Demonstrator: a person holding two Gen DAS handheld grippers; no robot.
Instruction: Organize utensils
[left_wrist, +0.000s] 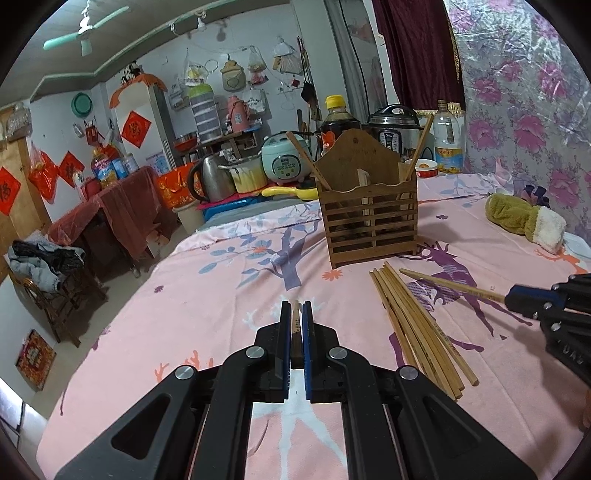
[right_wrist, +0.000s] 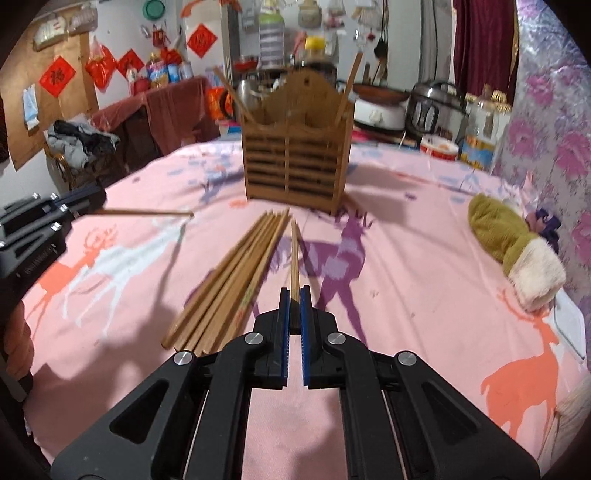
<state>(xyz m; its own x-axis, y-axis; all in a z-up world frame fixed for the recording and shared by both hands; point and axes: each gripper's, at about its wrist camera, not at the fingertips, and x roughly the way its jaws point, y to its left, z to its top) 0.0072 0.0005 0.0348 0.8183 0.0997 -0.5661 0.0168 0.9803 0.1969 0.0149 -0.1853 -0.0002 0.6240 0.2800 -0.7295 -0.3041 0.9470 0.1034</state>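
A slatted wooden utensil holder (left_wrist: 369, 214) (right_wrist: 297, 158) stands upright on the pink tablecloth, with one chopstick leaning in each outer compartment. A bundle of several loose chopsticks (left_wrist: 417, 325) (right_wrist: 236, 280) lies in front of it. My left gripper (left_wrist: 295, 314) (right_wrist: 98, 203) is shut on a single chopstick (right_wrist: 147, 212), which points level above the cloth, left of the bundle. My right gripper (right_wrist: 294, 295) (left_wrist: 513, 296) is shut on another chopstick (right_wrist: 294, 254) (left_wrist: 450, 284), held just right of the bundle and pointing toward the holder.
A green and white cloth bundle (left_wrist: 524, 221) (right_wrist: 513, 247) lies at the right near the floral wall covering. Behind the holder stand a pressure cooker (left_wrist: 393, 129), a rice cooker (left_wrist: 284, 162), a kettle (left_wrist: 212, 177) and bottles. The table edge drops off at the left.
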